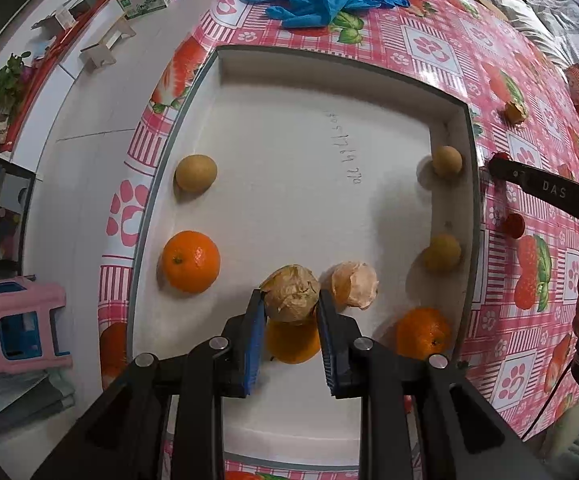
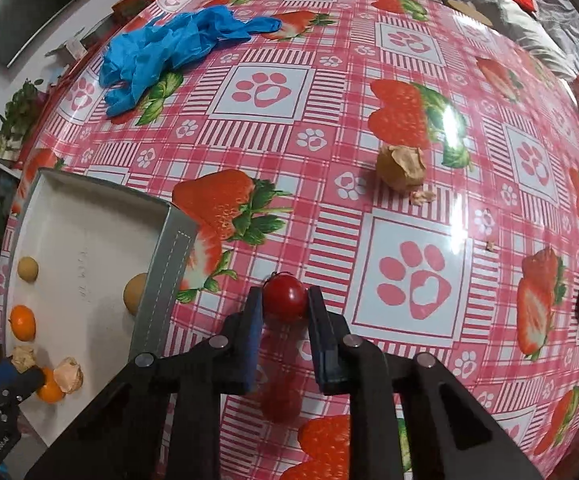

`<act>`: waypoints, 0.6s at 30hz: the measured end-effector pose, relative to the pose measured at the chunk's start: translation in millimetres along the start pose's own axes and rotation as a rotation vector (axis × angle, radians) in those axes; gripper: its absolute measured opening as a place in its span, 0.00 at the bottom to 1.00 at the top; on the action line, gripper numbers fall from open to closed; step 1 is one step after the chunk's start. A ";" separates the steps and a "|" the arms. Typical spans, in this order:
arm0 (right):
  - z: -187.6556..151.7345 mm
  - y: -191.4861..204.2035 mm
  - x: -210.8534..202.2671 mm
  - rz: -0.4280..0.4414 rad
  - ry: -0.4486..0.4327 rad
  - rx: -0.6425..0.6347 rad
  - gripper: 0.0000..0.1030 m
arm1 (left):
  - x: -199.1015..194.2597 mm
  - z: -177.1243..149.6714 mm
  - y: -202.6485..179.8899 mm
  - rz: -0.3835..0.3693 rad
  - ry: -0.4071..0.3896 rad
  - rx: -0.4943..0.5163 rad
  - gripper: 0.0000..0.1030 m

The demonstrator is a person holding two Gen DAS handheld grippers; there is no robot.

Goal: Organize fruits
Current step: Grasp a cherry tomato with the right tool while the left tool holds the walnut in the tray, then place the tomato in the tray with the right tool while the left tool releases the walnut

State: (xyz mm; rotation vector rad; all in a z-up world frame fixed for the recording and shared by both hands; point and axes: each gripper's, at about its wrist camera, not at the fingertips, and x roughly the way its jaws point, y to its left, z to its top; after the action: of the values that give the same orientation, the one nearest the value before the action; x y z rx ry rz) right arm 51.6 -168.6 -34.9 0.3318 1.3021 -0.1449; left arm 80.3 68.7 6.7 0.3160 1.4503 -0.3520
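Right gripper pinches a small, round, glossy red tomato across its middle. Left gripper pinches a papery-husked brown fruit. Both look light and crushable, needing gentle pressure.

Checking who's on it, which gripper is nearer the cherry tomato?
Right. The right gripper has its jaws around the cherry tomato; the left gripper is over the tray, holding a husked fruit.
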 end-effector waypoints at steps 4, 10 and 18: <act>-2.3 -3.7 -19.7 0.059 -0.024 0.025 0.23 | -0.1 1.9 -1.8 -0.002 -0.005 0.005 0.26; -11.9 25.1 -52.0 0.175 -0.032 -0.026 0.22 | 2.5 3.8 -2.5 -0.004 0.005 0.003 0.26; -27.6 81.5 -42.2 0.273 0.035 -0.107 0.22 | 10.3 0.6 -3.4 0.000 0.020 0.005 0.26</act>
State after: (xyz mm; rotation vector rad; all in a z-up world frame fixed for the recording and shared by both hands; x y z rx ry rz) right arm 38.6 -86.2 12.4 0.4179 1.2811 0.1610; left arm 80.3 64.9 -3.5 0.3243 1.4694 -0.3541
